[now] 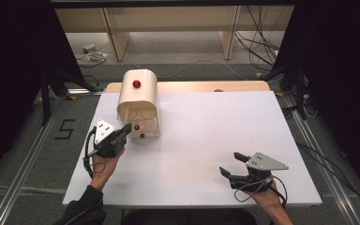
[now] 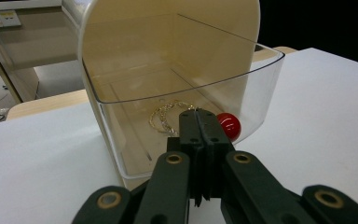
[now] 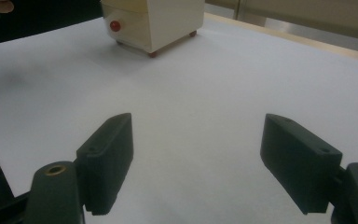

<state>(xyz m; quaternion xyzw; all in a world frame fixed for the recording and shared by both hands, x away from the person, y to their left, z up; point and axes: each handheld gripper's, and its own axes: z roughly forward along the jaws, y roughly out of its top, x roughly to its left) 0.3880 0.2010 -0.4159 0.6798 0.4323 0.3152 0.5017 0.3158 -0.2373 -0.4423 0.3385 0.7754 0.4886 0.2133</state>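
High view puts your left gripper at about nine o'clock on the table, jaws clenched together on nothing, tips at the clear front of the cream box. Its red knob sits just right of those tips in the left gripper view, with a thin chain lying inside. Judge the plastic light, slick and easily shoved; pinch the small knob squarely. Your right gripper rests released near five o'clock.
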